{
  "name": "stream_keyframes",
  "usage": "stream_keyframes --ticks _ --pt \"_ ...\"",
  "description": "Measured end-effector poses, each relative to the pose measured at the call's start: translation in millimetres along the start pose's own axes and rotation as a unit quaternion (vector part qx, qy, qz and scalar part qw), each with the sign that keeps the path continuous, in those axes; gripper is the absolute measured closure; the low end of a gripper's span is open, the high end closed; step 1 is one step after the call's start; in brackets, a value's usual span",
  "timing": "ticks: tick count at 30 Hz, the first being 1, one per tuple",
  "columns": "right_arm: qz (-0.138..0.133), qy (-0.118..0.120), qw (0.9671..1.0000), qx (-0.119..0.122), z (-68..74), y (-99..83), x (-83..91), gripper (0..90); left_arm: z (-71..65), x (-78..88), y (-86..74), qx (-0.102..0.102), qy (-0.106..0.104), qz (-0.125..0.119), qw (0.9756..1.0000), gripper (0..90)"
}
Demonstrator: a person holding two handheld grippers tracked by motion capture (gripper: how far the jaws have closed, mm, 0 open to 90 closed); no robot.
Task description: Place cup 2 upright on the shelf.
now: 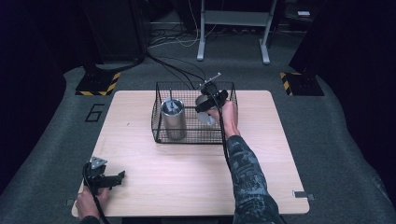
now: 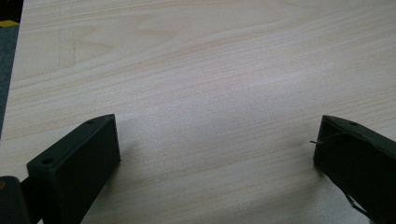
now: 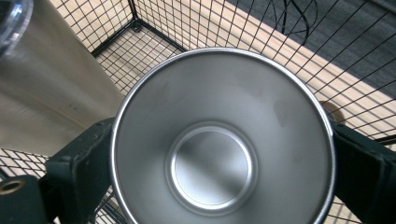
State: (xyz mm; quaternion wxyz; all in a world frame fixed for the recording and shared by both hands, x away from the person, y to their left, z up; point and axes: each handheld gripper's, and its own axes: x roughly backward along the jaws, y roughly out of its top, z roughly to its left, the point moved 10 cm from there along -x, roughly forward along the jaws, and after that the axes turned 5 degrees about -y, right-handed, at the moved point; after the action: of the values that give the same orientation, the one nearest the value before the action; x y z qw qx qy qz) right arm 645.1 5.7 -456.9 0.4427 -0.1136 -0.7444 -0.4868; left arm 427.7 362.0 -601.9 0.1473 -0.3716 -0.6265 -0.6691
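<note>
The right gripper (image 1: 207,106) has its two black jaws pressed against the outside of a steel cup (image 3: 223,140), one jaw on each side of the rim, so the cup is pinched firmly between them. In the right gripper view the cup's open mouth faces the camera, and its smooth inside and round flat bottom catch the light; nothing lies in it. The cup (image 1: 204,108) hangs inside the black wire basket (image 1: 159,133), in its right half, and I cannot tell whether its base touches the basket floor or is held a little above it. The hand (image 1: 227,115) that works this gripper reaches over the basket's near right corner, with a patterned sleeve (image 1: 246,175) trailing back across the table (image 1: 187,177). To the left in the same basket stands a tall steel canister (image 1: 173,119), upright, with a clear lid on top; its brushed wall (image 3: 42,93) rises just beside the cup without clearly touching it. The basket sits toward the far middle of the pale wooden table. Well apart from all this, at the near left corner, the left gripper (image 1: 112,179) rests low over bare wood, its jaws spread wide with nothing between them but the table's grain (image 2: 210,93).
</note>
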Motion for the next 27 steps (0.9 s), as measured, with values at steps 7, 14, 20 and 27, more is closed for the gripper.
stream_keyframes --ticks 7,14,20,27 --pt "0.012 0.001 0.9999 -0.001 2.8 -4.9 -11.7 5.4 0.0 0.0 0.0 0.000 0.000 0.000 1.0000 0.3" --pt "0.021 -0.001 0.9998 0.002 4.7 -7.8 -21.9 5.4 0.2 0.1 0.0 -0.001 0.000 0.000 1.0000 0.2" --pt "0.027 0.001 0.9996 0.003 4.9 -11.3 -29.4 5.4 0.8 0.9 -0.9 -0.007 0.000 0.007 1.0000 0.2" --pt "0.040 0.004 0.9992 -0.003 4.3 -18.7 -39.0 5.4 0.2 0.2 -0.1 -0.001 0.001 0.001 1.0000 0.3"
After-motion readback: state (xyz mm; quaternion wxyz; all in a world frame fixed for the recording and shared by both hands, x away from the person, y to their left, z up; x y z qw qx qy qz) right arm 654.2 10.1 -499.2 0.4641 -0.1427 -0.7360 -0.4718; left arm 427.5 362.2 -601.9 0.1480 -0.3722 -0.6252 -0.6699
